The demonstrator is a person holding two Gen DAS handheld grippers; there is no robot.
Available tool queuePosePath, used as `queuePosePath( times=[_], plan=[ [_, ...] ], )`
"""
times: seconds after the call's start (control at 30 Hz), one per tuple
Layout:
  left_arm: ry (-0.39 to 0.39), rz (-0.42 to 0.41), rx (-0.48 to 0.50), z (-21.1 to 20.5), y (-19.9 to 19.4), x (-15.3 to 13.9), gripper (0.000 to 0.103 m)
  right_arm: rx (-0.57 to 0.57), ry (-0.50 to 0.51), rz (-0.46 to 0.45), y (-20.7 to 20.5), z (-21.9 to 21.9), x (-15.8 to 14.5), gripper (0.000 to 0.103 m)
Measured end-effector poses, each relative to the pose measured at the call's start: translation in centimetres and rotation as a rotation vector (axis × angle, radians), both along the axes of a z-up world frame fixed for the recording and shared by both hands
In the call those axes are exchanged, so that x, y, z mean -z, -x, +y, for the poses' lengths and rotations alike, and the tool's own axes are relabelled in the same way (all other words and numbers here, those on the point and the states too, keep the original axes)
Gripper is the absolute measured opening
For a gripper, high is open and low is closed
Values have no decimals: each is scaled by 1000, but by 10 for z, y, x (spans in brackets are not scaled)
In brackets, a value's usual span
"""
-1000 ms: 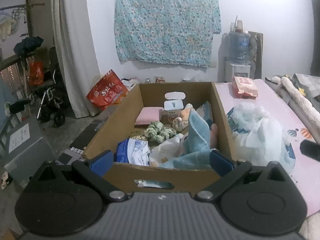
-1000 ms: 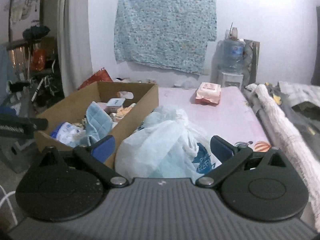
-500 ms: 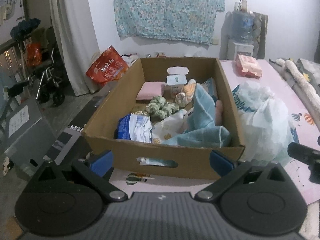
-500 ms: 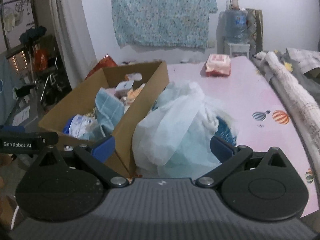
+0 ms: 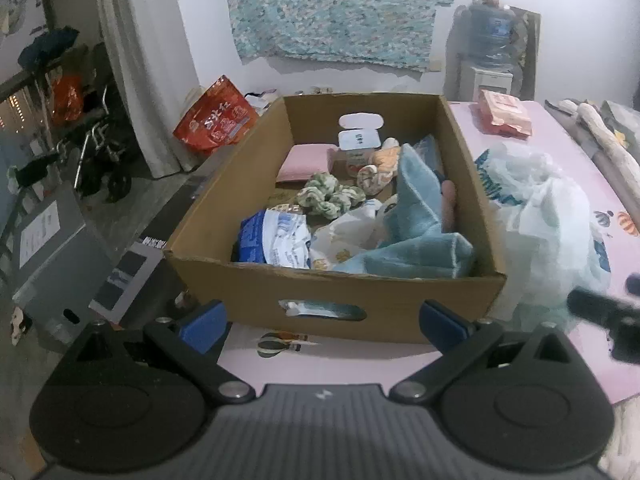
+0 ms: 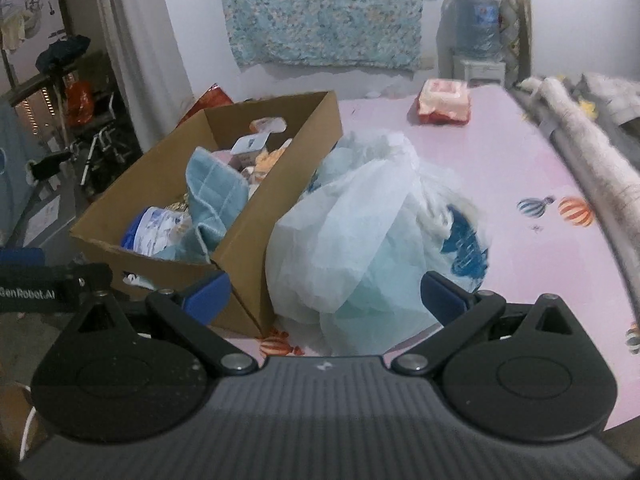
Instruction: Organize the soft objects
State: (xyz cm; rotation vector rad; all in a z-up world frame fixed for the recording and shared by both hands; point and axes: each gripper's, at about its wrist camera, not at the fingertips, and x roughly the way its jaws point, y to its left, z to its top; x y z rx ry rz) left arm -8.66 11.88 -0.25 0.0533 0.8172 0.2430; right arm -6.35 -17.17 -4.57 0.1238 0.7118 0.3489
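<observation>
Table: the pink table (image 6: 500,168) carried everything, with the box along its left edge.
Cardboard box: the cardboard box (image 5: 256,292) sat open-topped and already held soft goods; its stiff walls would take a push.
Plastic bag: the plastic bag (image 6: 360,232) lay crumpled just right of the box, touching its side wall. It looked light, limp and slippery (probably rustly too), so a pinch on a bunched upper fold would likely hold better than on a flat face.
Blue towel: the blue towel (image 5: 416,236) was heaped in the box's near right corner, thick and floppy.
Scrunchie: the green scrunchie (image 5: 328,198) lay mid-box, springy.
Left gripper: the left gripper (image 5: 322,322) hung spread wide and empty before the box.
Right gripper: the right gripper (image 6: 324,294) was likewise spread and empty, facing the bag.
</observation>
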Motion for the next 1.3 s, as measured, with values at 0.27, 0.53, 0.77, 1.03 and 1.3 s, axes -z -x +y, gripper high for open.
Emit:
queuePosePath(
  times=[0.27,0.53,0.77,1.03,1.3],
  plan=[
    [50,38,-37,20,-13,12,103,41,64,128,-80,0,73,100],
    [48,39,-40,20,-19,11,103,68,50,52,-148,9,65,100],
    [41,27,-9,10,-26,10,103,65,58,-17,-98,-10,46,102],
    [47,26,29,-8,-32,12,103,33,64,-138,-20,-16,-4,102],
    [39,43,35,-16,-25,14,103,-25,115,-174,5,16,-30,102]
  ],
)
